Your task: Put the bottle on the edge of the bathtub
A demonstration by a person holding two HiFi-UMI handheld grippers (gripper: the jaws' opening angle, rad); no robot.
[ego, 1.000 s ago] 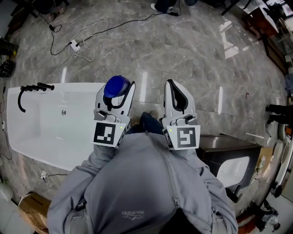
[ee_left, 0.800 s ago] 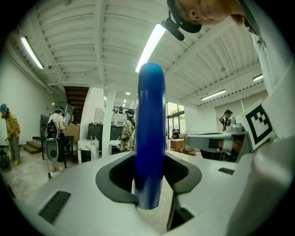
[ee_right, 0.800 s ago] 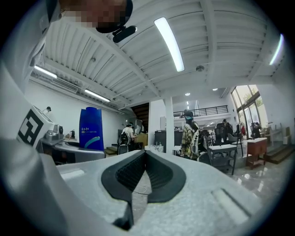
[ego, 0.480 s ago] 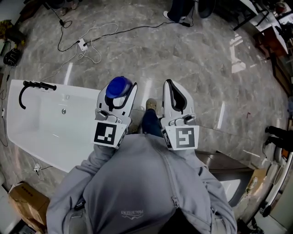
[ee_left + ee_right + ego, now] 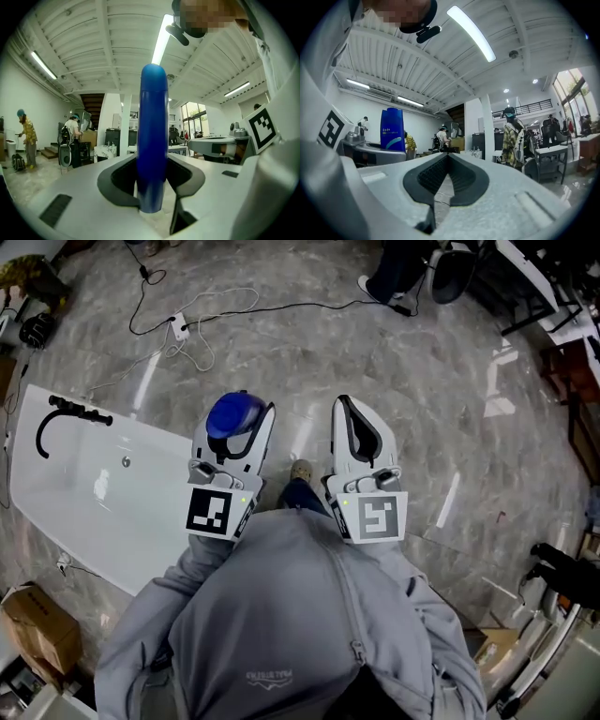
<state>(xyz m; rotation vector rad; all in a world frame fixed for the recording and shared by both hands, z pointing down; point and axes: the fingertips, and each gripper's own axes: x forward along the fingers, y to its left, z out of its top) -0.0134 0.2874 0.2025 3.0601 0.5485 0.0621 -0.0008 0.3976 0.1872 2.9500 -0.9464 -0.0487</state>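
A blue bottle (image 5: 231,414) stands upright between the jaws of my left gripper (image 5: 240,427), which is shut on it. In the left gripper view the bottle (image 5: 152,140) rises straight up from the left gripper (image 5: 153,174). My right gripper (image 5: 343,407) is held level beside it, shut and empty. In the right gripper view its dark pads meet at the right gripper's tip (image 5: 447,158), and the bottle (image 5: 392,130) shows to the left. The white bathtub (image 5: 141,432) lies on the floor at the left, below and beside the left gripper, with a black faucet (image 5: 66,413) at its far end.
Cables and a white power strip (image 5: 178,326) lie on the marble floor beyond the tub. A cardboard box (image 5: 33,634) sits at the lower left. The person's shoe (image 5: 300,470) shows between the grippers. Chairs and another person's legs (image 5: 403,277) are at the top right.
The person has walked and turned, carrying both grippers forward. The tub now lies slanted at the left, and the dark cabinet at the right has left the view. The bottle stays gripped.
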